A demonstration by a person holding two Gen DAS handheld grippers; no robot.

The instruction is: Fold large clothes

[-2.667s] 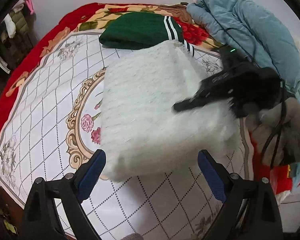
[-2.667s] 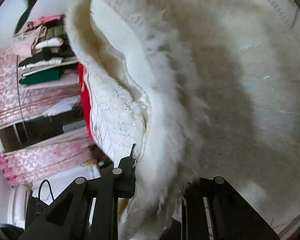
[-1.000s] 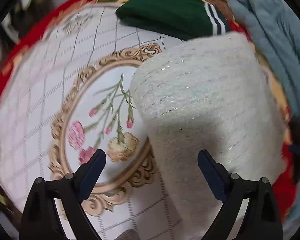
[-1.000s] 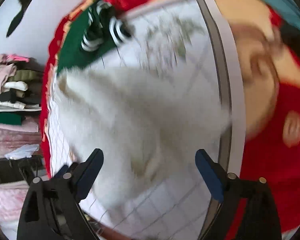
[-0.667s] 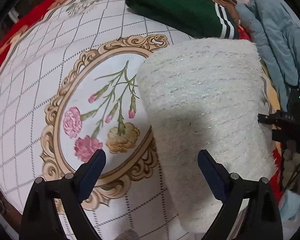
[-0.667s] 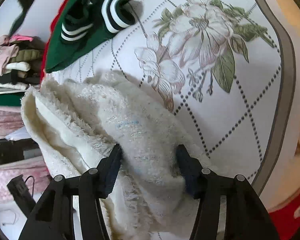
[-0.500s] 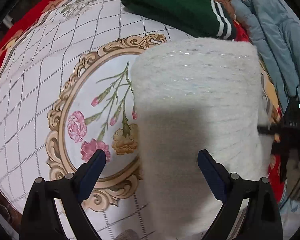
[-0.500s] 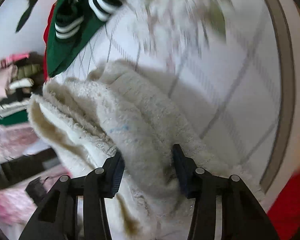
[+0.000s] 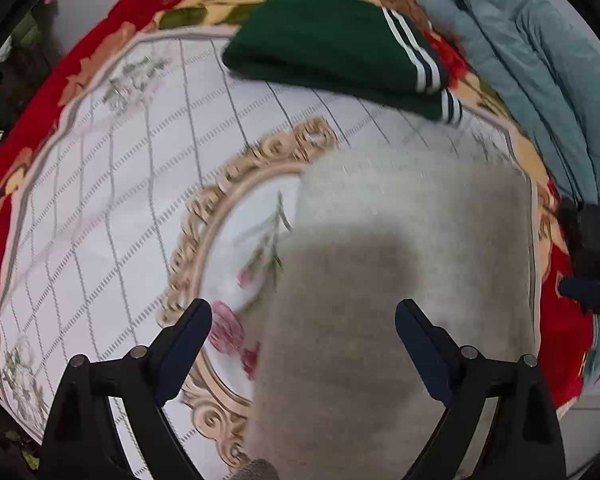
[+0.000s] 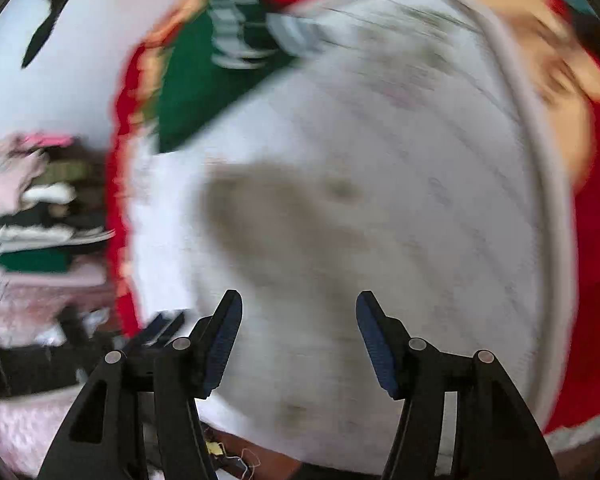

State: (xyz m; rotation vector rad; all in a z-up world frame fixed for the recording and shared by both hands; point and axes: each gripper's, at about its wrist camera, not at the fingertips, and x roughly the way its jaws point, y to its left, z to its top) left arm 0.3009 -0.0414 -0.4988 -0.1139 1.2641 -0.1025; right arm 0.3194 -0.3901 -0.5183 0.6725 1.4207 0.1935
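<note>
The left gripper (image 9: 303,334) is held above the bed, looking down at a slant, with its two blue-padded fingers (image 9: 184,346) spread wide and nothing between them. Below and ahead of it lies the folded white fuzzy garment (image 9: 404,264), a thick pale block resting on the patterned blanket (image 9: 112,200) toward the blanket's right side, partly covering the gold oval frame and pink flowers printed at its centre. A dark shadow falls across the near half of the garment. Beyond it, near the far edge of the blanket, sits a folded green garment with white stripes (image 9: 332,44), apart from the white one. A blue-grey quilt (image 9: 540,64) is heaped along the right side of the bed. At the right edge of the left wrist view, the right gripper's dark body shows just off the garment's right side.

The right wrist view is heavily blurred. The right gripper (image 10: 299,334) has its jaws parted with nothing clamped, pointing at the white, grid-lined blanket, where a shadow lies. The green striped garment (image 10: 204,80) appears at upper left, and a stack of folded clothes (image 10: 40,208) on shelves sits at far left.
</note>
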